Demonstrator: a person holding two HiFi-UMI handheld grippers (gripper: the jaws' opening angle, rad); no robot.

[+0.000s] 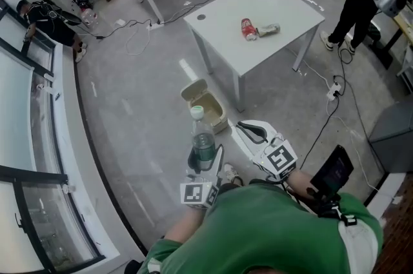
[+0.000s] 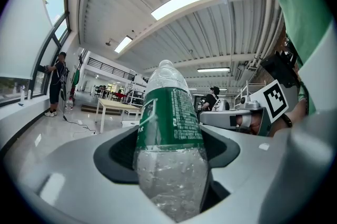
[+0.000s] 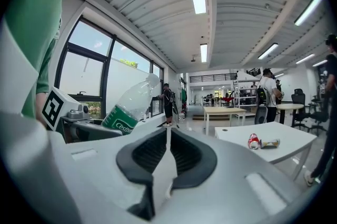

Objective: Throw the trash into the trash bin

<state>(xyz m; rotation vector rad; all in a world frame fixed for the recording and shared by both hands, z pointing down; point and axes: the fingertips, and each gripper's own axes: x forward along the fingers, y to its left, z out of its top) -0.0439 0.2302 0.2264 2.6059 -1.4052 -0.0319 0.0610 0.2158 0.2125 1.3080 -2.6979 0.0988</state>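
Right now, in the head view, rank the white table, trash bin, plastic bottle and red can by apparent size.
white table
trash bin
plastic bottle, nearly the bin's size only through nearness to camera
red can

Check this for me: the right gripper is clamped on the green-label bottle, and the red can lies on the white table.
Not quite: it is the left gripper that is clamped on the green-label bottle, as the left gripper view shows. The right gripper is shut on nothing. The red can does lie on the white table.
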